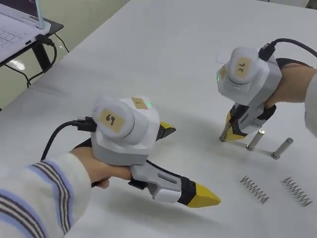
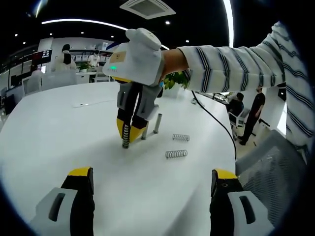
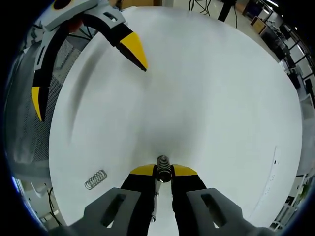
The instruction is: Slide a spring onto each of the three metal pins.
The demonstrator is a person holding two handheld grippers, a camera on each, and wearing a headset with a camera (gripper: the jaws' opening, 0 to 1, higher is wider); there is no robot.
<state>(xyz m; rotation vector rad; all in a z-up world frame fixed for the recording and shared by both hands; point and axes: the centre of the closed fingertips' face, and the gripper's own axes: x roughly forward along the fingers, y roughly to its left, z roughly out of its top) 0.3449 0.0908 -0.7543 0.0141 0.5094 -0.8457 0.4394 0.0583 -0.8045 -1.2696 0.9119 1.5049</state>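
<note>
The right gripper [image 1: 232, 133] points straight down, its yellow-tipped black jaws clenched on one gripped spring [image 1: 226, 131], a thin steel-grey wire coil standing upright with its foot on the table [image 1: 163, 59]. Seen from that gripper's own camera the coil's round top [image 3: 163, 169] sits pinched between the two pads; whether a pin runs inside it I cannot tell. Just beside those jaws, on the far side from the left gripper, stand two bare pins [image 1: 255, 140], smooth, shiny metal cylinders, upright in the left gripper view [image 2: 157, 123]. A little past them lie two loose springs [image 1: 254, 189], the same ribbed wire, flat on their sides and apart from each other. The left gripper [image 1: 196, 165], white-shelled with wedge-shaped yellow tips, is spread wide and grasps nothing, hanging well apart from the pins above the matte white tabletop.
</note>
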